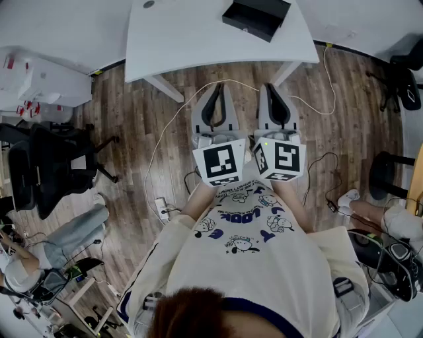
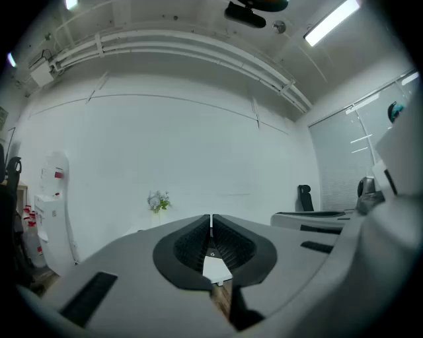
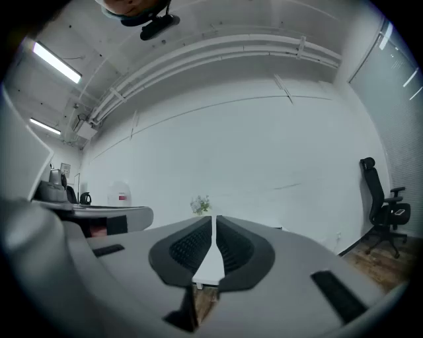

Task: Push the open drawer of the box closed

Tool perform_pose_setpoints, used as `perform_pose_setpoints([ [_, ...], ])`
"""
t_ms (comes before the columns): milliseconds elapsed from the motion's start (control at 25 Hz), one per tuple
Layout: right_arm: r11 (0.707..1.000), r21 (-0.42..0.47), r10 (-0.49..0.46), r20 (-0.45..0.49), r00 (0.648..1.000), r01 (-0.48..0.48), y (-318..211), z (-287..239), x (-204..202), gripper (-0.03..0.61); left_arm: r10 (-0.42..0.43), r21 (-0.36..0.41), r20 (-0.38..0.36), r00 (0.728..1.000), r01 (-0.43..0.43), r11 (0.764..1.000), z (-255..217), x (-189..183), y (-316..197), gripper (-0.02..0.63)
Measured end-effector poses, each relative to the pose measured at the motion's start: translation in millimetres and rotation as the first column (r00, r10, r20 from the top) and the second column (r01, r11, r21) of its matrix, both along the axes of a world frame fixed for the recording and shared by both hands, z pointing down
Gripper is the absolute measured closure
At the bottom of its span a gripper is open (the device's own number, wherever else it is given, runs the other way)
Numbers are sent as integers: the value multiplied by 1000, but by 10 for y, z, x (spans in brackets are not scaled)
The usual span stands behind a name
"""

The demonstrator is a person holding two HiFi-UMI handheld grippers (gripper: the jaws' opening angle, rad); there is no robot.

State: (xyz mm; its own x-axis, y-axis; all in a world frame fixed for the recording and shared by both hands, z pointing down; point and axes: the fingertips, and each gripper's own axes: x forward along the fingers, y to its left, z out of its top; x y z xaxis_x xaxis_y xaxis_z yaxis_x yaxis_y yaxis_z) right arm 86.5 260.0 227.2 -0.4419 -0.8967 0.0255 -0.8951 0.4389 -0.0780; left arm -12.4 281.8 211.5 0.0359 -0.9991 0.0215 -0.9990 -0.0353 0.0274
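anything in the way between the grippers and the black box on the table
Nothing visible. Both the left hand-held gripper and the right hand-held gripper hang over the floor short of the white table; only bare tabletop lies between them and the black box.

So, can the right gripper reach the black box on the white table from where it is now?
Probably not yet: the right gripper seems held short of the white table, and the black box sits near its far edge. Nothing stands between them, so stepping forward should do.
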Motion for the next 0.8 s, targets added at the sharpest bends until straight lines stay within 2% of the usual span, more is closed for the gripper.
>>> perform_pose_setpoints([
  [440,1000,-10,3,10,1000,-3,-47,35,6,537,-7,-2,-2,1000,7,1000,9,-33,-39,592],
  [800,999,-51,13,33,999,-11,-251,181,144,537,-25,-19,7,1000,25,999,89,48,-195,592],
])
